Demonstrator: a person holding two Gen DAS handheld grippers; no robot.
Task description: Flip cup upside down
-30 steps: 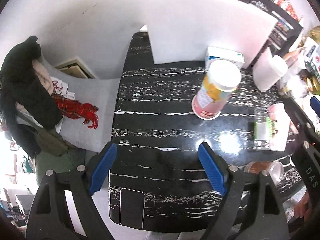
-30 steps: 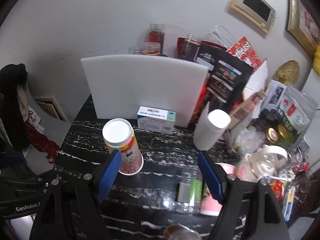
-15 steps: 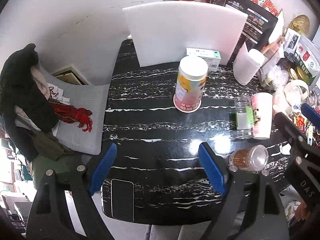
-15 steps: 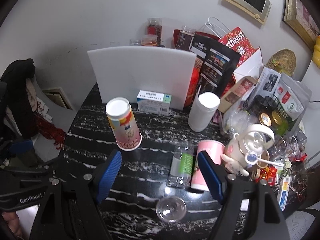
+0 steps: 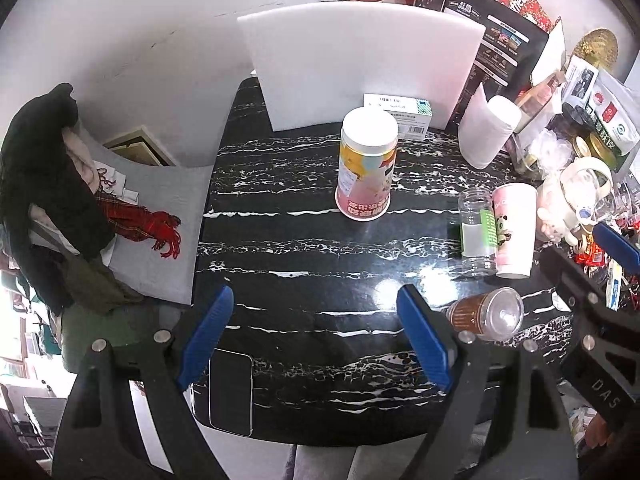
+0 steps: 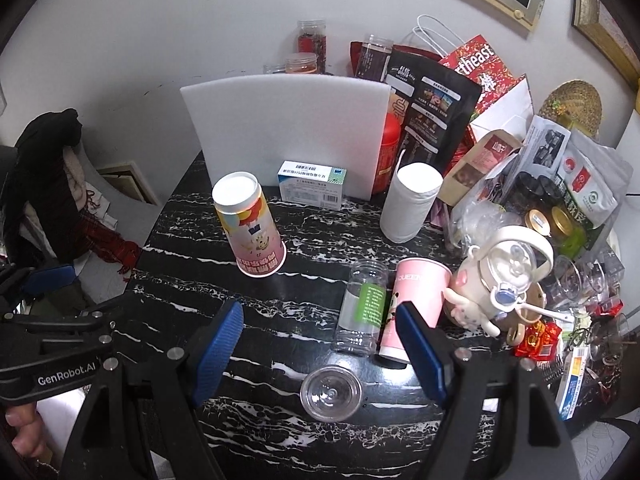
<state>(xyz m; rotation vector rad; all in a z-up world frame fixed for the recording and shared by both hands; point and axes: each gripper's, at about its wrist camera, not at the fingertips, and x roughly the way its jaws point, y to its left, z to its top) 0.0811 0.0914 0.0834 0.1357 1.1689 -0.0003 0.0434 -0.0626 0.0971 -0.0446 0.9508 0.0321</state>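
So the printed paper cup (image 5: 367, 168) is already sitting mouth-down, base up, on the black marble table (image 5: 280, 264), toward the far edge, just in front of the white foam board (image 5: 352, 68) and the small medicine box (image 5: 400, 110). Looks to me like the flip is done.

Both claws are hanging well back over the near edge, which fits that. The left gripper (image 5: 316, 336) is gaping wide, holding nothing; the right gripper (image 6: 320, 356) is spread open too, empty, with a clear cup (image 6: 331, 392) standing under it.

The pink cup (image 6: 416, 300) and clear bottle (image 6: 362, 308) are standing together near the right edge, probably just clutter. A phone (image 5: 231, 392) is lying at the near left corner.
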